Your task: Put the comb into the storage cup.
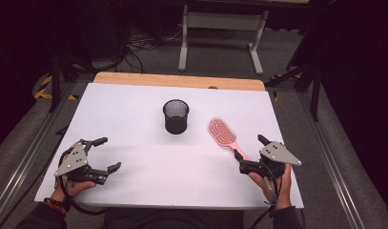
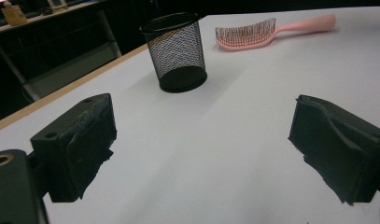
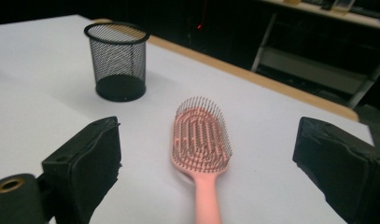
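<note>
Left hand-held gripper [image 1: 106,153] near edge, jaws wide, empty. Right hand-held gripper [image 1: 251,151] wide open, empty, straddling pink hairbrush [image 3: 201,144] handle, untouched. Brush flat on white worktop [image 1: 148,167], bristles up. Farther: black mesh cup [image 1: 176,116], upright.

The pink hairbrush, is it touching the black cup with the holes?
Apart. In the high view, bare white table shows between the pink hairbrush and the black mesh cup. The right gripper view shows the same gap.
</note>
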Demonstrator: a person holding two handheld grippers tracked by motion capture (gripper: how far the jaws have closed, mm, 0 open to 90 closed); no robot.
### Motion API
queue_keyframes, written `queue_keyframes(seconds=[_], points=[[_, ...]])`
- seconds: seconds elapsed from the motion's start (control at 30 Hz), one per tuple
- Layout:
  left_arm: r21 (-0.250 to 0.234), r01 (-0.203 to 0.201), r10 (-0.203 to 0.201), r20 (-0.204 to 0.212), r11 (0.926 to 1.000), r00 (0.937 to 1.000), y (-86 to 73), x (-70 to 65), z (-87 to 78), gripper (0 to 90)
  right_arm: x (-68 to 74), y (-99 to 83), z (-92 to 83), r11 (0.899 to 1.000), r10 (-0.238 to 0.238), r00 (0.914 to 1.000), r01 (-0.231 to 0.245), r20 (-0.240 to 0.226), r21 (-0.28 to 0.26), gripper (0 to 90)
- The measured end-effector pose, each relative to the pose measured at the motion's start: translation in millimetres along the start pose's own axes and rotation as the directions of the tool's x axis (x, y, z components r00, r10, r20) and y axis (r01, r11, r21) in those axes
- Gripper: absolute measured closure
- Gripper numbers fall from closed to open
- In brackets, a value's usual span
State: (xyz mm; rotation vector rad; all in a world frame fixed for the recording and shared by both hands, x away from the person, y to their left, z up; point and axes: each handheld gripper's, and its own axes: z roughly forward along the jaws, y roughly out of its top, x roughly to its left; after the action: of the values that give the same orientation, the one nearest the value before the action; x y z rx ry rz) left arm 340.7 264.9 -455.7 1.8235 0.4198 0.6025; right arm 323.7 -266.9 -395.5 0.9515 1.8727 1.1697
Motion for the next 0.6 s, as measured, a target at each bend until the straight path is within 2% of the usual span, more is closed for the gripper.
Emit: queue_keyframes(seconds=[0.07, 0.1, 0.17, 0.2, 0.3, 0.4, 0.43, 0.47, 0.5, 0.53, 0.57, 0.6], points=[[-0.002, -0.005, 0.005, 0.003, 1.0000, 1.0000, 0.1, -0.3, -0.6, 7.8, -0.8, 4.5, 3.0, 0.999, -0.006, 0.9996, 0.007, -0.026, 0.048, 9.0], [-0.006, -0.005, 0.005, 0.007, 1.0000, 1.0000, 0.0, 0.0, -0.8, 7.2, -2.8, 9.0, 5.9, 0.996, -0.005, 0.9976, 0.012, -0.069, 0.092, 12.1], [-0.014, 0.012, -0.012, 0.008, 0.9998, 0.9999, -0.2, 3.2, -0.3, 6.7, -3.7, 12.9, 8.7, 0.991, -0.007, 0.9953, 0.019, -0.097, 0.131, 12.3], [-0.014, 0.012, -0.012, 0.008, 0.9998, 0.9999, -0.2, 3.2, -0.3, 6.4, -3.7, 12.9, 8.7, 0.991, -0.007, 0.9953, 0.019, -0.097, 0.131, 12.3], [-0.011, 0.013, -0.013, 0.005, 0.9999, 0.9999, -0.5, 3.7, 0.9, 6.0, -6.5, 18.1, 14.7, 0.983, 0.002, 0.9951, 0.016, -0.099, 0.184, 12.4], [-0.006, 0.009, -0.009, 0.012, 0.9999, 0.9999, -1.1, 2.7, 2.4, 6.1, -11.1, 21.9, 23.8, 0.967, 0.041, 0.9947, -0.016, -0.094, 0.254, 13.4], [0.010, 0.007, -0.007, 0.023, 0.9999, 0.9997, -2.0, 2.1, 4.8, 6.2, -13.0, 24.2, 31.0, 0.950, 0.054, 0.9946, -0.024, -0.089, 0.311, 13.9], [0.010, 0.007, -0.007, 0.023, 0.9999, 0.9997, -2.0, 2.1, 4.8, 6.2, -13.0, 24.2, 31.0, 0.950, 0.054, 0.9946, -0.024, -0.089, 0.311, 13.9], [0.012, 0.008, -0.009, 0.025, 0.9999, 0.9997, -2.7, 1.4, 6.5, 6.2, -12.8, 25.3, 34.0, 0.945, 0.048, 0.9954, -0.018, -0.084, 0.326, 14.7], [0.022, 0.003, -0.004, 0.031, 0.9998, 0.9995, -3.0, 1.2, 7.6, 6.1, -12.9, 26.5, 40.1, 0.934, 0.050, 0.9947, -0.015, -0.090, 0.357, 15.8], [0.026, 0.000, -0.001, 0.032, 0.9997, 0.9995, -3.4, 0.8, 8.6, 6.1, -12.9, 26.5, 40.1, 0.934, 0.050, 0.9947, -0.015, -0.090, 0.357, 15.8], [0.030, -0.003, 0.001, 0.034, 0.9995, 0.9994, -3.6, 0.6, 9.2, 6.1, -13.1, 26.6, 43.6, 0.926, 0.045, 0.9947, -0.007, -0.092, 0.376, 15.9]])
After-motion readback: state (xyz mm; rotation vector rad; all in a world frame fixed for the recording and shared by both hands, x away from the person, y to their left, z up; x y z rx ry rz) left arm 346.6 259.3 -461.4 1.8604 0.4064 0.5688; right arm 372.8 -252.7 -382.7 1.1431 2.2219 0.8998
